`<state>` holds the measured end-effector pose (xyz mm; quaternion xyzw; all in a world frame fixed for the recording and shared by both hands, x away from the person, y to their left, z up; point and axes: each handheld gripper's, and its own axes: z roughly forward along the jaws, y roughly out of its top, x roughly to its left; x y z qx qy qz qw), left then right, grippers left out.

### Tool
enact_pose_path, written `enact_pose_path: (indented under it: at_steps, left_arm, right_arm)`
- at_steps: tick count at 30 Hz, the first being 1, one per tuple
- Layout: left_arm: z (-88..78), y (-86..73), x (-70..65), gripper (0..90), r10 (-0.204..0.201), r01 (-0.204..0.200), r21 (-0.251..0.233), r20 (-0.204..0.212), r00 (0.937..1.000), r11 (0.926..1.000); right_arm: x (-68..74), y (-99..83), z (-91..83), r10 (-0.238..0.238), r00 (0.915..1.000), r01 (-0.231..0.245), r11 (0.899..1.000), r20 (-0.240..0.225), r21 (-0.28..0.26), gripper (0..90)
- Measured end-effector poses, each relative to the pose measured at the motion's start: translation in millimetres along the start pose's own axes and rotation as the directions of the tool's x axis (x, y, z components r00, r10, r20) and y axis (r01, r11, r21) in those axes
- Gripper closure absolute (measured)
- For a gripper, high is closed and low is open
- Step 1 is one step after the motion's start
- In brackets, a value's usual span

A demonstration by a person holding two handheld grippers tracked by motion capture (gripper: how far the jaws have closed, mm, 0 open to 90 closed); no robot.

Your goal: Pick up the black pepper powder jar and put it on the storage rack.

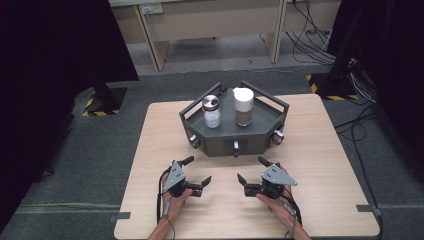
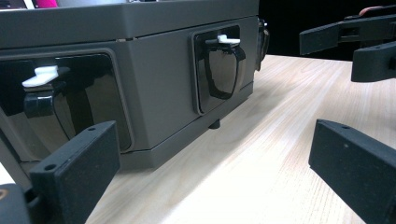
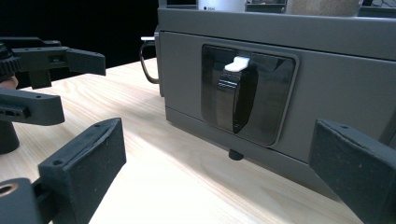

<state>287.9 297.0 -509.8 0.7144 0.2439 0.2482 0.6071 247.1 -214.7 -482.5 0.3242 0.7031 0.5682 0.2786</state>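
A dark grey six-sided caddy (image 1: 216,142) stands at the middle rear of the wooden table (image 1: 320,165). Inside it are a silver-lidded shaker of white grains (image 1: 211,112) and a white-capped jar of brownish grains (image 1: 243,107). My left gripper (image 1: 198,170) rests open just in front of the caddy's left front face. The right gripper (image 1: 250,169) mirrors it, open, jaws empty. In the left gripper view my gripper (image 2: 215,177) faces the caddy wall (image 2: 154,93) and a recessed black lever with a white tab (image 2: 219,70). The right gripper (image 3: 219,177) faces another such lever (image 3: 236,98).
Small knobs sit on the caddy's three front faces (image 1: 236,146). A light wooden desk (image 1: 210,25) and loose cables (image 1: 310,45) lie beyond the table on grey carpet. Black curtains flank both sides. Bare tabletop lies left, right and in front of the grippers.
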Motion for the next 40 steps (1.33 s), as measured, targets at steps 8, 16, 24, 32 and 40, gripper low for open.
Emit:
enact_pose_path:
  at_steps: [8,16,24,32,40]
  left_arm:
    - [0.0,0.0,-0.1,1.5,0.0,0.0,0.0,-0.001,1.0,1.0]
    - [0.0,0.0,-0.1,1.5,0.001,-0.001,0.001,-0.001,1.0,1.0]
    - [-0.2,0.0,0.1,1.5,0.001,-0.001,0.002,-0.004,1.0,1.0]
    - [-0.1,0.1,0.2,1.5,0.002,-0.002,0.002,-0.004,1.0,1.0]
    - [0.2,0.0,0.5,1.4,-0.001,0.001,0.003,-0.006,1.0,1.0]
  right_arm:
    - [-0.7,0.0,-0.3,0.001,1.0,-0.001,1.0,0.002,0.0,4.1]
    - [-1.0,0.1,-0.4,0.003,1.0,-0.003,1.0,0.004,0.001,4.0]
    - [-1.0,0.1,-0.4,0.006,1.0,-0.006,1.0,0.005,0.002,3.9]
    - [-1.1,0.1,-0.6,0.006,1.0,-0.006,1.0,0.006,0.001,3.9]
    - [-1.8,0.5,-1.8,0.009,0.9999,-0.009,1.0,0.01,-0.003,3.9]
